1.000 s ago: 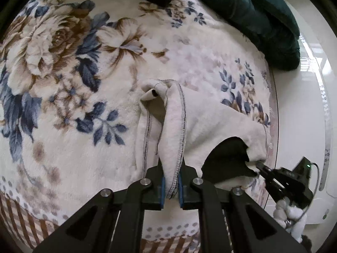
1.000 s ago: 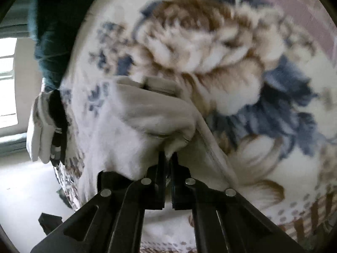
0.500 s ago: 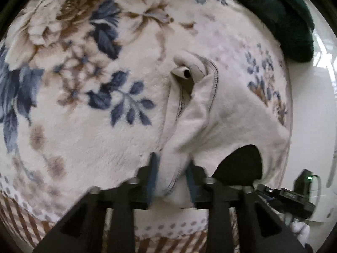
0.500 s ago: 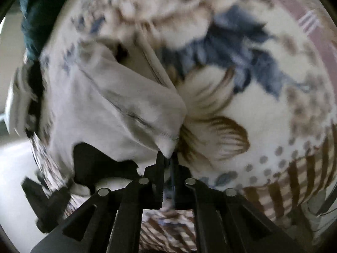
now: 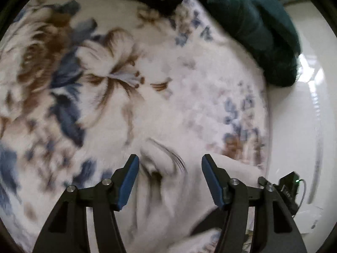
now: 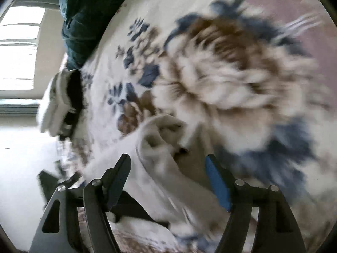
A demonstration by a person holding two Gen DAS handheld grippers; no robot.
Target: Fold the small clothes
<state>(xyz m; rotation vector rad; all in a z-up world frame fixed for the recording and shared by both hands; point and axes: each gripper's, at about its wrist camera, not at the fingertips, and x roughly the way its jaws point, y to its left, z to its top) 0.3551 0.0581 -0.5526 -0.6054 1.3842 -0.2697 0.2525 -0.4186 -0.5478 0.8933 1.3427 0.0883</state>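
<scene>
A small cream garment [image 5: 168, 191] with dark stitched hems lies crumpled on the floral fleece blanket [image 5: 126, 105]. My left gripper [image 5: 170, 164] is open, its blue-padded fingers [image 5: 128, 181] spread on either side of the garment's folded edge, not holding it. In the right wrist view the garment [image 6: 160, 168] lies bunched between the spread fingers of my right gripper [image 6: 168, 164], which is open too. Both views are motion-blurred. The other gripper shows at the lower right of the left wrist view [image 5: 284, 187].
A dark teal cushion or cloth [image 5: 252, 25] lies at the blanket's far edge, also in the right wrist view [image 6: 82, 21]. White floor [image 5: 305, 126] lies beyond the blanket's right edge. A gloved hand [image 6: 56, 103] holds the other gripper at left.
Both grippers have opened and let go of the garment's edges. The garment has dropped onto the blanket, and both cameras have moved over it.
</scene>
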